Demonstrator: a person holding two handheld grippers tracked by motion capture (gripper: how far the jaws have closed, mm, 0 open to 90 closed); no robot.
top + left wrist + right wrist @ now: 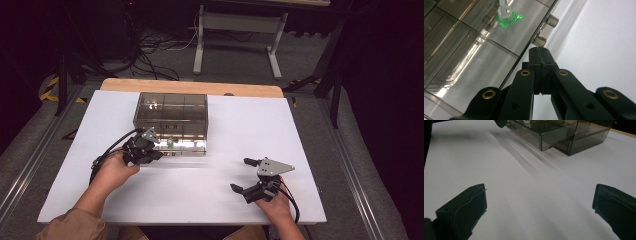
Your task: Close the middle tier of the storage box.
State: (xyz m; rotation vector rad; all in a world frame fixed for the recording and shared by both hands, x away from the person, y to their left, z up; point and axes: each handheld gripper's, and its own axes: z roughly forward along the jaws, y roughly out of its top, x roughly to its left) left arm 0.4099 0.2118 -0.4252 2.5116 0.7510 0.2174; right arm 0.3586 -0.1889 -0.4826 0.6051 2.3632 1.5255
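- A smoky clear compartment box (170, 116) sits on the white counter (250, 130), toward its far side, and its lid is divided into a grid of cells.
- The left tool (156, 153) is at the box's near-left front edge; in the left gripper view its jaws are pressed together with nothing visible between them, tips just beside the box's front wall.
- Just beyond those tips, a small clear latch (545, 30) sticks out from the box's edge.
- Farther on from the left tool, inside one cell, lies a green item (510, 19) with a clear round piece on top of it.
- The right tool (250, 175) rests low over the counter, well apart from the box and to its near-right; its jaws are spread wide, with bare counter between them.
- From the right tool, the box lies ahead, at the far edge of its view.
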